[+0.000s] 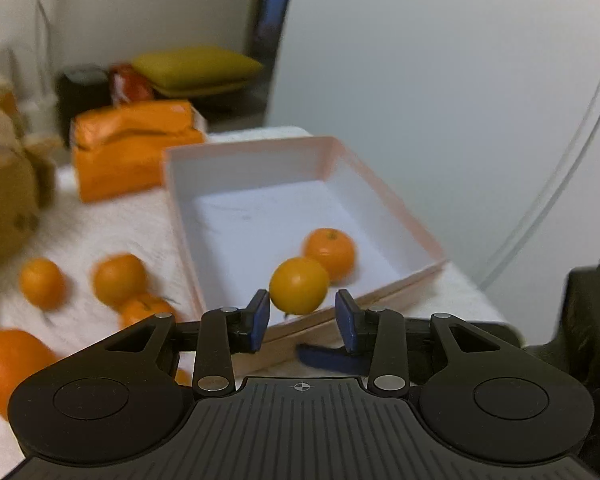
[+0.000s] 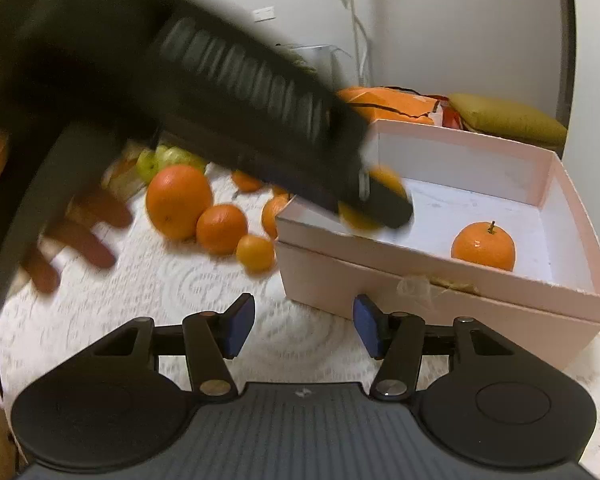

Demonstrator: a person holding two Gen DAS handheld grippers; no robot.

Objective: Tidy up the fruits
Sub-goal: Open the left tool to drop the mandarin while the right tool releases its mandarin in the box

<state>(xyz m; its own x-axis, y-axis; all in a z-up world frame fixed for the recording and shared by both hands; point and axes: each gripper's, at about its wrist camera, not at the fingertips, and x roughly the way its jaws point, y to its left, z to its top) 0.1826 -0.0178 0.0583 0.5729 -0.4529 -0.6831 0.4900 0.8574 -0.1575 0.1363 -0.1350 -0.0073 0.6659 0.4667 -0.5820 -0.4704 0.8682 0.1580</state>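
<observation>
The left claw [image 1: 302,312] is spread wide over the pink box [image 1: 384,184]. A small orange [image 1: 299,285] sits between its blue pads [image 1: 260,316], and neither pad touches it. One mandarin [image 2: 483,246] already lies inside the box. More oranges [image 2: 179,201] sit on the white desk [image 2: 180,288] to the left. The right claw [image 2: 304,326] is spread and holds nothing. I can read no writing.

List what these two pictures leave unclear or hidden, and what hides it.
- Left wrist view: whether the open left claw touches the yellow orange; no depth cue.
- Right wrist view: that orange, mostly behind the blurred left claw.
- Right wrist view: green fruit, partly hidden, blurred.
</observation>
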